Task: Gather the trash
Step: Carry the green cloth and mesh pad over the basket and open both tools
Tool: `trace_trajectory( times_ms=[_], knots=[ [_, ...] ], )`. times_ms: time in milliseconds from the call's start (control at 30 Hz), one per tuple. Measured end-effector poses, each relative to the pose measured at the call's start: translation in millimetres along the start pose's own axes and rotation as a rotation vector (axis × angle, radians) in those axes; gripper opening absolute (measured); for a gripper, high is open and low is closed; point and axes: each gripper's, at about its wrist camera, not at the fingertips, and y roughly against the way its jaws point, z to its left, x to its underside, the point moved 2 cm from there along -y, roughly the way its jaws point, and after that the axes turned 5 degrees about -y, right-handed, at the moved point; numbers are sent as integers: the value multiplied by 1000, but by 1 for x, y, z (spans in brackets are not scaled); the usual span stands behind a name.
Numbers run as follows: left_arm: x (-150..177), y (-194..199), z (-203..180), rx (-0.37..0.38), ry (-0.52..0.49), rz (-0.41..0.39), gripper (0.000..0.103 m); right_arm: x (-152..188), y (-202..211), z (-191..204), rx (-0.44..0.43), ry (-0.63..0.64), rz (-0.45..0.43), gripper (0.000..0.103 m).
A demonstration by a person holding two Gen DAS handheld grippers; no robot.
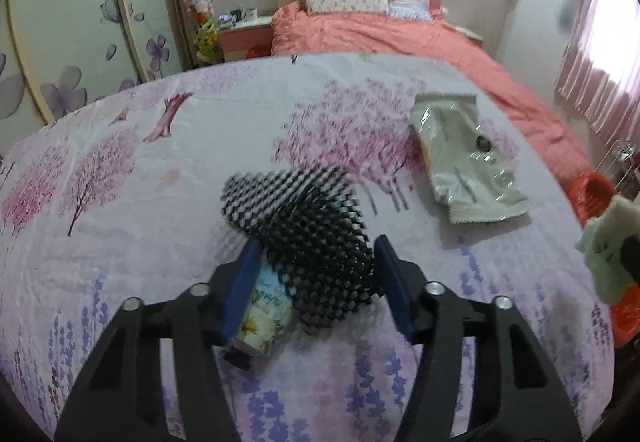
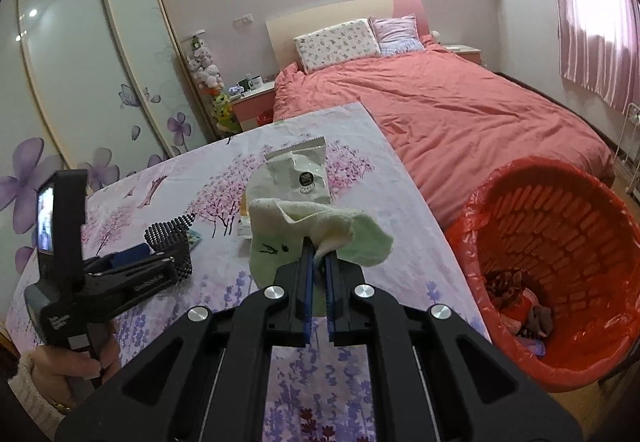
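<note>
A pale green cloth (image 2: 320, 226) hangs pinched in the closed right gripper (image 2: 319, 262), above the table edge beside the red bin (image 2: 560, 262). On the floral tablecloth (image 1: 120, 202), the left gripper (image 1: 316, 270) stands open around a black mesh sheet (image 1: 304, 218). A pale plastic packet (image 1: 464, 158) lies beyond.

We see a bedroom: a coral-covered bed (image 2: 440, 114), a flower-painted wardrobe (image 2: 92, 82), pink curtains (image 2: 592, 22) glowing with daylight.
</note>
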Motion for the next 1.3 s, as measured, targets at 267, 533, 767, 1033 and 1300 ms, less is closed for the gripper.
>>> trace_trajectory(
  times_ms=[267,533,767,1033,1300],
  knots=[
    [-5,13,14,42,22,-44,6,-1,9,-7,0,-22,-11,5],
    [-16,47,21,94,5,-133,5,-6,23,-10,-7,-34,-43,5],
    [-29,77,15,127,1,-185,5,-12,38,-14,-10,-34,-81,5],
    [-37,104,-19,203,-42,-236,4,-20,59,-32,5,-53,-126,5],
    [-45,133,-68,320,-92,-277,4,-29,82,-60,40,-80,-176,5]
  ],
)
